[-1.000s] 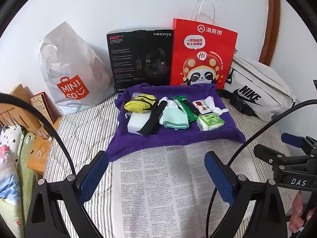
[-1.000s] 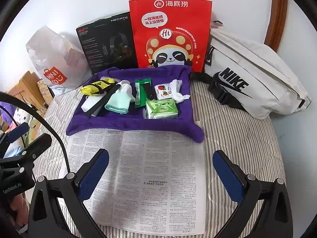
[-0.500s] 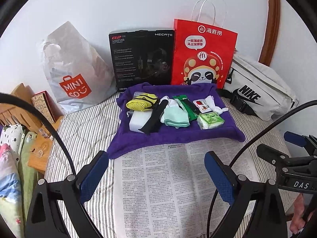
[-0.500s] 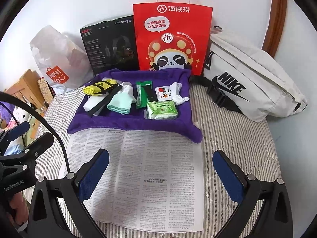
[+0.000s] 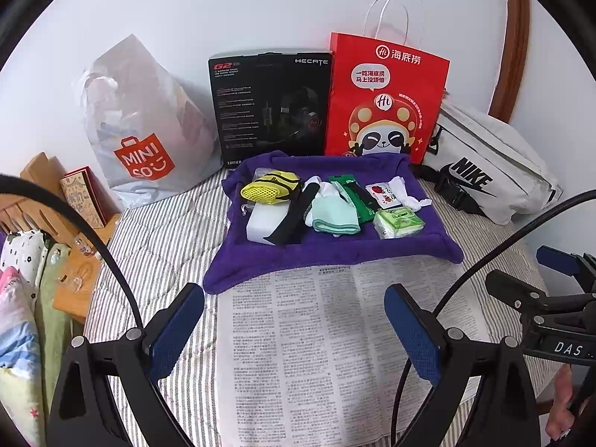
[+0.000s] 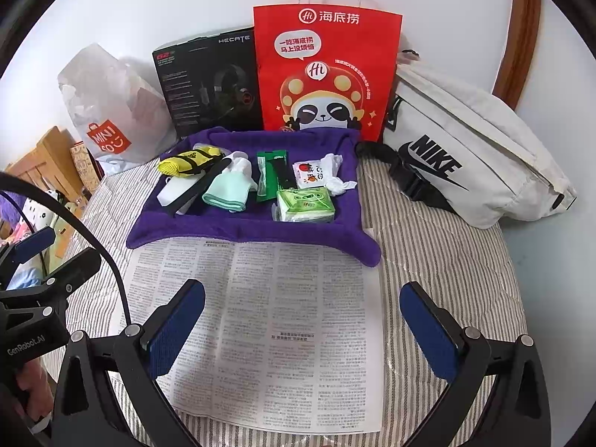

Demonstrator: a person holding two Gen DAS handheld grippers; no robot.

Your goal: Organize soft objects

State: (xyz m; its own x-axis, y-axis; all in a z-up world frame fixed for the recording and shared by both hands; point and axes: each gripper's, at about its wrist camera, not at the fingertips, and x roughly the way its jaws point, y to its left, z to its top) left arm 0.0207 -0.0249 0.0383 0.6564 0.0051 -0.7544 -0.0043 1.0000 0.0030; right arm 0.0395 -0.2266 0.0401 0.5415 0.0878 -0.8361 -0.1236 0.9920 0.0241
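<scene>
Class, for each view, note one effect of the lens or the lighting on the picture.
Left wrist view: fisheye bends the wooden door frame into a curve, with dark corners. Right wrist view: soft daylight, so the open right claw casts only faint shadows on the newspaper.

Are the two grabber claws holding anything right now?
No, nothing is held. The left gripper and right gripper are both open and empty above the newspaper; the soft things lie on the purple towel.

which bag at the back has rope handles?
The red paper bag, between the black box and the white Nike bag; the Miniso bag shows none.
</scene>
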